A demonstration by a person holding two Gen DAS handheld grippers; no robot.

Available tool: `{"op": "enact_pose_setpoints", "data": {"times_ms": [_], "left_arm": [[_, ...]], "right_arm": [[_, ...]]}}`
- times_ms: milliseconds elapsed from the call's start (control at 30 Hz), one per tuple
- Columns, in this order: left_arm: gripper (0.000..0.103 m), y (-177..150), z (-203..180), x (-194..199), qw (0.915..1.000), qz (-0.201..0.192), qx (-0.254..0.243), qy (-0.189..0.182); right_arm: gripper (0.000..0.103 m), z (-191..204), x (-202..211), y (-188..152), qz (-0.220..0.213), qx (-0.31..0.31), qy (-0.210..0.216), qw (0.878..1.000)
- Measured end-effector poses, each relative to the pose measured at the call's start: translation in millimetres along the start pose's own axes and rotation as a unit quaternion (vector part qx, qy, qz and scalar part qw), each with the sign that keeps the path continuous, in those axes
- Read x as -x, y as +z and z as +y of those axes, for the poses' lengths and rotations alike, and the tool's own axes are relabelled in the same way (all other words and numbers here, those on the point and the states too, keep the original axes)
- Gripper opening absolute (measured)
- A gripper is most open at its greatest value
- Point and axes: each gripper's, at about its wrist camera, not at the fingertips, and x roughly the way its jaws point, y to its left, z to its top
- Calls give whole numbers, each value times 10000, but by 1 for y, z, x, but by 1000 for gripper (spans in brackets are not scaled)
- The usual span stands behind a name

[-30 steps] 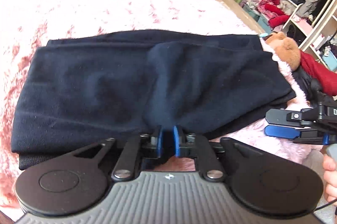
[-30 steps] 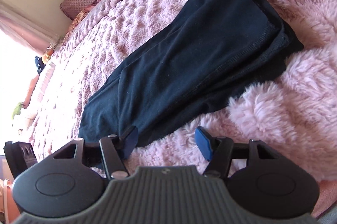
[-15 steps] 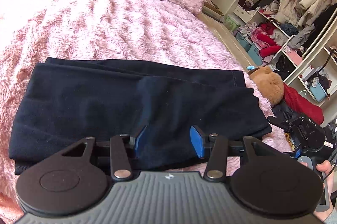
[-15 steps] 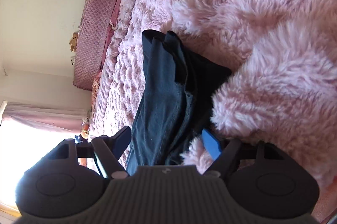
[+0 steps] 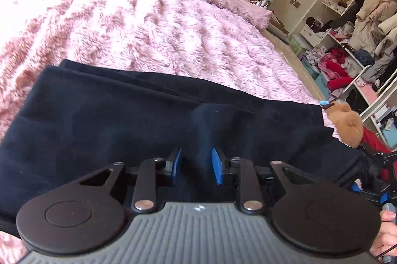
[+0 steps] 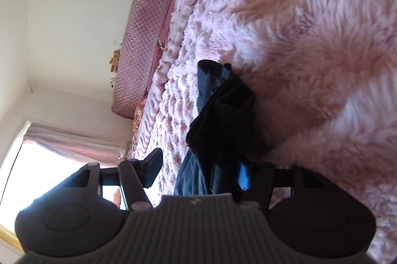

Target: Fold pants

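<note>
Seemingly soft and limp, the dark pants [image 5: 153,130] are seen in the left wrist view lying in flat folded layers on the fluffy pink blanket [image 5: 153,23], their stitched hem end toward the brown plush toy [image 5: 347,125] at the right. Such thin knit cloth is judged light and easily dragged or rumpled, so a pinch through all layers at an edge or corner is thought safer than a grab at the middle. The left gripper [image 5: 196,166] is held low over the near edge of the cloth, pointing across the bed toward the cluttered shelves [image 5: 352,23]; its blue pads are set partly apart with a raised ridge of fabric between them, and nothing is clamped. At the lower right, part of the other tool and a hand [image 5: 385,236] are glimpsed. In the right wrist view, the scene is rolled onto its side, which suggests a wrist turned well over. The pants [image 6: 223,120] are met end-on here, as a stacked bundle on the blanket [image 6: 322,53]. The right gripper [image 6: 198,169] is spread wide, one finger [image 6: 244,176] lying against the near end of the bundle and the other out over the bed, so the cloth is bracketed but not yet gripped.
</note>
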Motion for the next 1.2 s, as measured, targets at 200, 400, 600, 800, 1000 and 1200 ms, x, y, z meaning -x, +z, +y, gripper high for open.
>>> {"op": "enact_pose_setpoints", "data": {"times_ms": [200,400,600,800,1000,1200], "left_arm": [[29,-9,-10,0,9996,-156,-166,140],[29,-14,-7,-1,9997,-128,-148,165],[29,-3,-3,-2,9985,-476,254,52],[0,-6,-26,-28,9985,-475,-59,252],[0,-25,-38,-65,9912,-239,-693,1098],[0,-38,-52,-61,9841,-418,-1119,1317]], "right_arm": [[45,-4,-32,14,320,-88,-1166,9926],[34,-22,-14,-9,-376,-382,-1237,9909],[16,-2,-21,-9,-662,175,-1137,9912],[32,-10,-36,-7,-555,140,-1368,9889],[15,-2,-43,-11,-787,334,-1369,9869],[15,9,-42,-12,-952,414,-1030,9893]]}}
